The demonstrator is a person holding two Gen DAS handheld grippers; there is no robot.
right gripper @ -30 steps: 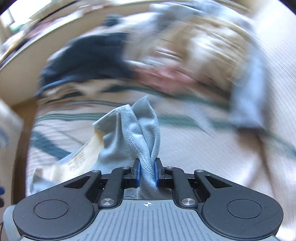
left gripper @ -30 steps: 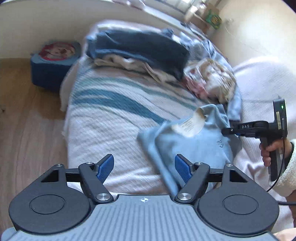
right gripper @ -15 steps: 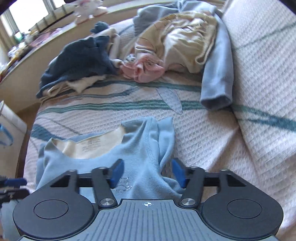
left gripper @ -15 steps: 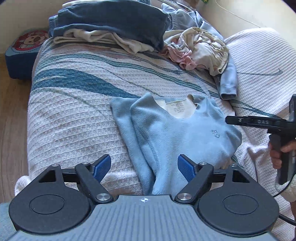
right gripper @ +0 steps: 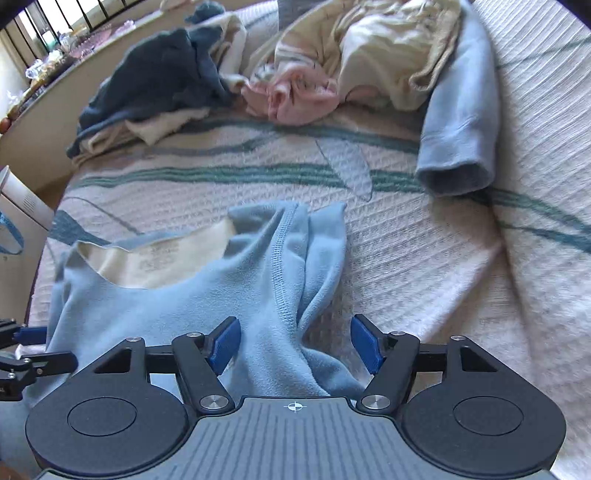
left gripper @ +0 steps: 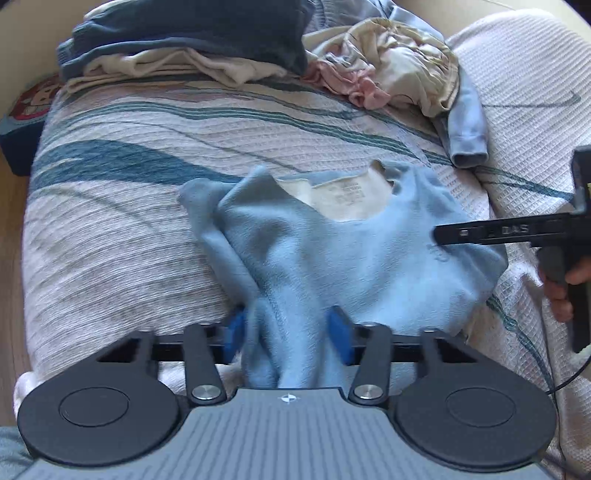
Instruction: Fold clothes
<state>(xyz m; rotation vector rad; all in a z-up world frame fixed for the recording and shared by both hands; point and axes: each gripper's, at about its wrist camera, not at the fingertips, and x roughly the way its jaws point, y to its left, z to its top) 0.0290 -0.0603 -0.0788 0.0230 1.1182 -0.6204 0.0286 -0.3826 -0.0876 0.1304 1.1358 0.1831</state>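
Note:
A light blue fleece sweater (left gripper: 351, 266) lies face up on the striped bed cover (left gripper: 129, 221), its cream neck label showing. My left gripper (left gripper: 287, 332) straddles a bunched fold at the sweater's near left side. Its jaws are closing, and the fabric fills the gap between the blue pads. My right gripper (right gripper: 295, 347) hangs over the sweater's right shoulder (right gripper: 291, 280). Its jaws are opening, and the pads stand clear of the cloth lying between them. In the left wrist view the right gripper (left gripper: 439, 236) reaches in from the right, held by a hand (left gripper: 565, 291).
At the back of the bed lie a dark blue garment (left gripper: 192, 29) on cream cloth, a crumpled cream and pink heap (left gripper: 399, 70) and a light blue sleeve (left gripper: 465, 125). A blue box (left gripper: 26, 107) stands on the floor to the left.
The right gripper let go of the sweater's shoulder, which dropped flat on the bed. The left gripper came down over the sweater's left side and its jaws narrowed around a fold.

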